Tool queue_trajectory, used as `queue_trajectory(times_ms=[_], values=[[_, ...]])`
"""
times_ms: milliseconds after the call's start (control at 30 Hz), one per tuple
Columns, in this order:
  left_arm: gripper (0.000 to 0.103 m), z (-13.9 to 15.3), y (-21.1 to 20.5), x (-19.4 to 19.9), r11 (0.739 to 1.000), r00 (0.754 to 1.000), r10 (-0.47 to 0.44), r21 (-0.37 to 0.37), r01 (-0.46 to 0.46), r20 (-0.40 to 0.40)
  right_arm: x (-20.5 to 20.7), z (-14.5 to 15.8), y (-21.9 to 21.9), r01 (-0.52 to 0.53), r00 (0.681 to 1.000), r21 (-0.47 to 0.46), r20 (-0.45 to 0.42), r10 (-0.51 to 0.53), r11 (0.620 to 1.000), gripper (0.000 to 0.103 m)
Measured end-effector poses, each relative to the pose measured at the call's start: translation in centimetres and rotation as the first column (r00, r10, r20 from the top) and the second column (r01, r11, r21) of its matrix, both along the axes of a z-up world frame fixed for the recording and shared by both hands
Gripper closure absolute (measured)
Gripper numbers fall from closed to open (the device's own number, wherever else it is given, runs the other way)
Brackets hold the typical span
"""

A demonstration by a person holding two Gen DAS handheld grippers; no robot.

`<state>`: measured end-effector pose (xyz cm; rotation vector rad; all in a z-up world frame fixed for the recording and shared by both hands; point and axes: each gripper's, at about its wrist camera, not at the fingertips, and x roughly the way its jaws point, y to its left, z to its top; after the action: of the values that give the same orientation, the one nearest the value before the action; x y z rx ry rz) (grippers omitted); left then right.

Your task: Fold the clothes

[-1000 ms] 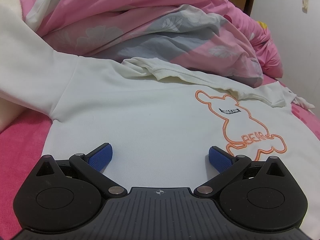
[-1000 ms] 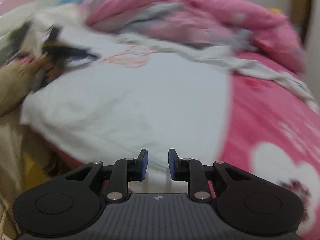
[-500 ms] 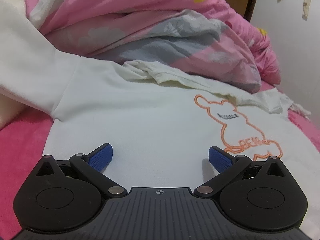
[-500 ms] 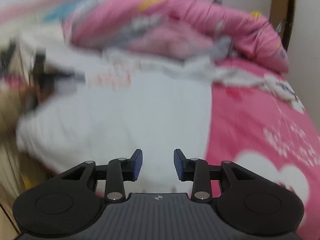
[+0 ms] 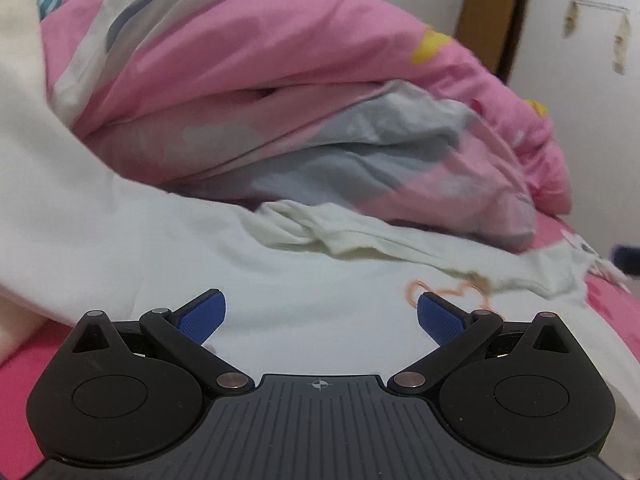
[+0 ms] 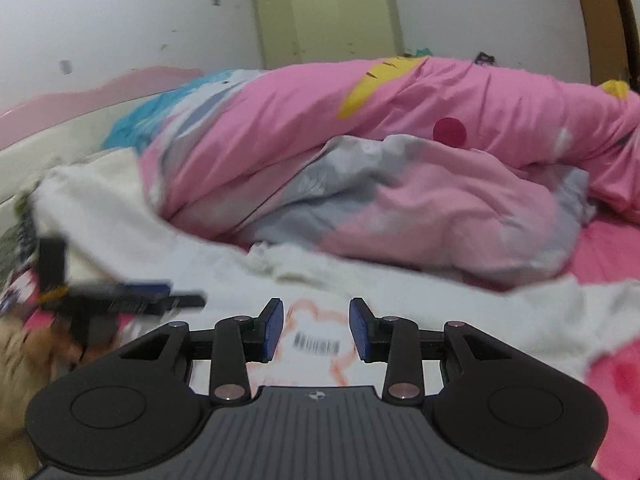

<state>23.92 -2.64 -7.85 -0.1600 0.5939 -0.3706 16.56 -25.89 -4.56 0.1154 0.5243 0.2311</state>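
Shirt, white, spread flat on pink bed against quilt | left tool spread wide, empty, above shirt | right tool part-open, empty, over orange print

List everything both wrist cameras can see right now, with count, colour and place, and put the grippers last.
T-shirt: one, white with an orange outline print and a barcode-like mark, spread flat on the bed under both grippers.
Duvet: one, pink with grey, yellow and blue patches, bunched up behind the shirt.
Bedsheet: one, bright pink, showing beside the shirt.
Wardrobe: one, pale yellow-green, against the far wall.
Door frame: one, brown wood, in the background.
Left gripper: black with blue fingers, spread wide, nothing between them.
Right gripper: black with blue fingers, apart, empty, over the print.
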Motion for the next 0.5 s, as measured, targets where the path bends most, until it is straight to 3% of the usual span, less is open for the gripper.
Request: queue_trajectory(times_ms=[167,333,433,500], values=[[0.0,-1.8,1.1,1.9,0.999,0.997,0.044,-0.025,-0.046,-0.065,11.6,-2.6,1.7,0.039,0.997,0.027,-0.069,-0.037,0.999,0.065],[0.0,-2.9,1.4,2.7,0.998,0.994,0.057,-0.029,-0.06,-0.091,24.3,-8.0,4.2,0.068,0.965,-0.025,-0.25,-0.072,0.997,0.066],[0.0,-2.9,1.7,2.7,0.997,0.994,0.056,-0.042,-0.06,-0.095,28.6,-10.1,5.1,0.096,0.949,-0.063,-0.297,-0.111,0.993,0.066],[0.0,-3.0,1.8,2.7,0.997,0.993,0.057,-0.051,-0.062,-0.099,29.8,-10.1,5.0,0.111,0.952,-0.052,-0.28,-0.121,0.992,0.067]])
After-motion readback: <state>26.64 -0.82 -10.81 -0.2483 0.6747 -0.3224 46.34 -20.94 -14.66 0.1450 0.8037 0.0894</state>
